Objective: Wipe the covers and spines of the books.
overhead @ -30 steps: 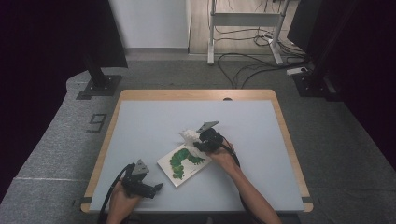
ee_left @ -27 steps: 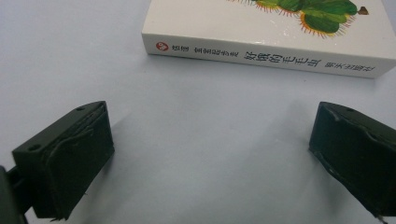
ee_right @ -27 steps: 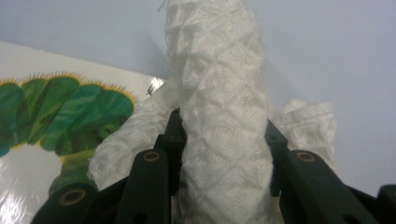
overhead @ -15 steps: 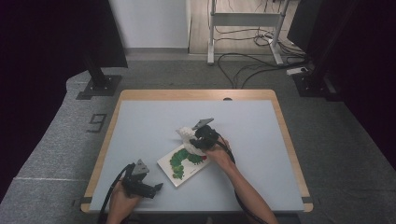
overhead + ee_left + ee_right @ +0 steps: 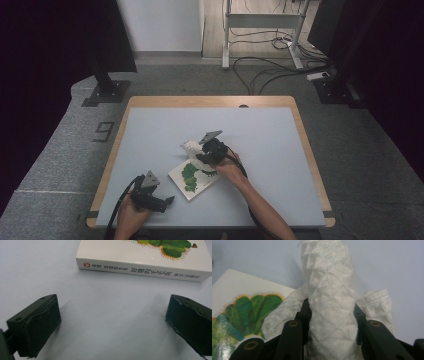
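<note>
Nearest the person, the left gripper (image 5: 167, 200) rests on the table (image 5: 270, 140) with jaws spread wide and empty, facing the book (image 5: 192, 179), while beyond it the right gripper (image 5: 196, 156) clamps a crumpled white paper towel (image 5: 190, 147) over the book's far corner.

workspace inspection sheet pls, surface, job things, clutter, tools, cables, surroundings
surface: pale blue table with a wooden rim, bare apart from the job's things
job's things: white paper towel, bunched; white book with a green caterpillar picture, lying flat, spine toward the left tool
clutter: nothing seen
tools: right tool shut on the paper towel, over the book's far corner; left tool open, nothing between its pads, low over the table just short of the book
cables: black cable trails from the left tool; loose cables on the floor beyond the table
surroundings: grey carpet, metal stand frame, dark stands at both sides
</note>
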A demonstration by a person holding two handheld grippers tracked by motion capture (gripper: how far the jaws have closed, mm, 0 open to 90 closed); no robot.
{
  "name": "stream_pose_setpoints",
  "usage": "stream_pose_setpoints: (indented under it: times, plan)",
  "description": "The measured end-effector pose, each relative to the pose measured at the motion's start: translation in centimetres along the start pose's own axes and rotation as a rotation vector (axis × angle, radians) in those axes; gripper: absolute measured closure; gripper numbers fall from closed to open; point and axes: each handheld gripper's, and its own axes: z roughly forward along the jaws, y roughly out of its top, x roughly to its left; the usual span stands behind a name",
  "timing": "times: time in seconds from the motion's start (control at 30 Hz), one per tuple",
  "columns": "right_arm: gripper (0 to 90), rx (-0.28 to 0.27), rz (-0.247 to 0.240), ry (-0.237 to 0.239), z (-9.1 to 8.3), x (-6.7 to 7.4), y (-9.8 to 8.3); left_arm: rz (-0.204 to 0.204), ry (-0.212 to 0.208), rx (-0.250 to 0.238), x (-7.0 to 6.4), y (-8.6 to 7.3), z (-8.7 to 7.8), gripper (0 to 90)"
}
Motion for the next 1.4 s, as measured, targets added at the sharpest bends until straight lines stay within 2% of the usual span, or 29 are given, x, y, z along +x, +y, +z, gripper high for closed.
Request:
stream_pose_setpoints:
  times: [0.73,1.4]
  plan:
    - [63.9,-0.014,-0.083,0.116,1.2,4.6,1.3,0.001,0.001,0.001,0.0,0.0,0.0,0.0]
    - [63.5,-0.016,-0.137,0.172,2.3,7.8,2.7,0.001,0.001,0.001,0.0,0.0,0.0,0.0]
